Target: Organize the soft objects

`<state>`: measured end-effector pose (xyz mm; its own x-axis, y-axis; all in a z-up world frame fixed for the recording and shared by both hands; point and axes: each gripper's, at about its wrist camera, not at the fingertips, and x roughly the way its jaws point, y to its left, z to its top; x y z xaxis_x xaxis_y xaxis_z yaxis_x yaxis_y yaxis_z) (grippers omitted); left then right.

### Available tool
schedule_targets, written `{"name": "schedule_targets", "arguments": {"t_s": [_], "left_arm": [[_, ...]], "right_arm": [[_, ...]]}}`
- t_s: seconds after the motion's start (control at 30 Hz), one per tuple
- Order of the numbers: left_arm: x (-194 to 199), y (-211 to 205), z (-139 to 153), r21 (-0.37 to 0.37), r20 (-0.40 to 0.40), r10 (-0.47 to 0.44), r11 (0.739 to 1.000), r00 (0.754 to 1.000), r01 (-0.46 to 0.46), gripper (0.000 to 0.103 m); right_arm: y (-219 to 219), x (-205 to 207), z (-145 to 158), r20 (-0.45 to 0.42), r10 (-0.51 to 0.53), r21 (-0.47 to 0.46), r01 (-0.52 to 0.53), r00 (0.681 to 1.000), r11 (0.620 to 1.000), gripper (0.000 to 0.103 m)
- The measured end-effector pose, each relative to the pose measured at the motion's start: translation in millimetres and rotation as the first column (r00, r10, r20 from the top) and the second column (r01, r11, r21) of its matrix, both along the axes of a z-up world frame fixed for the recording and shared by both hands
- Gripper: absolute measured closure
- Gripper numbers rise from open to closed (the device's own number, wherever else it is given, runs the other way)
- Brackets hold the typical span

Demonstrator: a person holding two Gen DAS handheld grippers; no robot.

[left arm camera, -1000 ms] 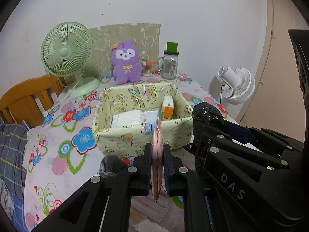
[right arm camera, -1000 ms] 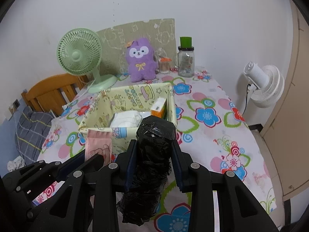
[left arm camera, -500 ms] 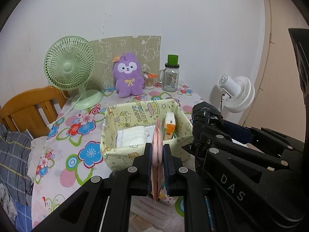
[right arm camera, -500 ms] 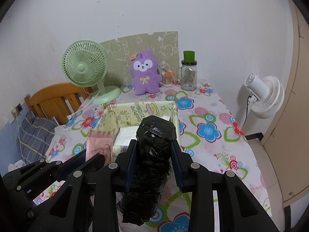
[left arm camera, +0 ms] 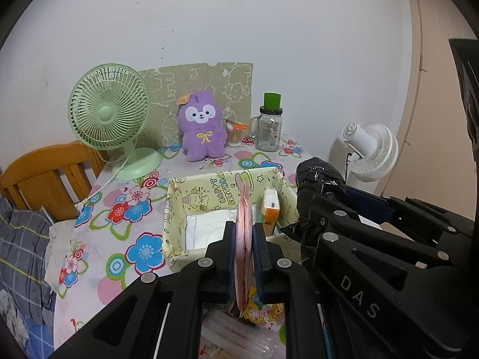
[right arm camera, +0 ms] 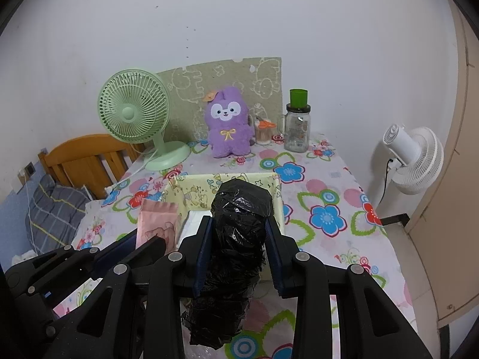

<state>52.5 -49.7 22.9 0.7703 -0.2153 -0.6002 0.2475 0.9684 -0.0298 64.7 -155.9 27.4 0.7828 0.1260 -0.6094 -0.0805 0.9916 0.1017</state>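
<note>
Pink pouch point(left arm camera: 244, 239) in left tool point(left arm camera: 244, 257), jaws clamped.

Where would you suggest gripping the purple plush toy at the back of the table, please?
Grip the purple plush toy across its body below the head, coming from the front: it sits upright facing forward, a board stands close behind it, and the jar of swabs crowds one side.

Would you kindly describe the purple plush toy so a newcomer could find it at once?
On the flowered tablecloth, look along the back wall. The purple plush toy sits upright between the green desk fan and the glass jar. Only it is furry, with a white face.
</note>
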Motion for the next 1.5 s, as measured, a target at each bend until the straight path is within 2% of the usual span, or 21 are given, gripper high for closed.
{"name": "schedule_targets", "arguments": {"t_s": [1.0,1.5], "left_arm": [[63,3,-9,0.020,-0.024,0.031,0.999,0.999,-0.031,0.094],[103,4,-25,0.028,-0.068,0.046,0.999,0.997,-0.044,0.094]], "right_arm": [[6,67,-8,-0.031,0.017,-0.002,-0.017,0.999,1.000,0.065],[11,108,-26,-0.074,0.024,-0.009,-0.025,0.997,1.000,0.065]]}}
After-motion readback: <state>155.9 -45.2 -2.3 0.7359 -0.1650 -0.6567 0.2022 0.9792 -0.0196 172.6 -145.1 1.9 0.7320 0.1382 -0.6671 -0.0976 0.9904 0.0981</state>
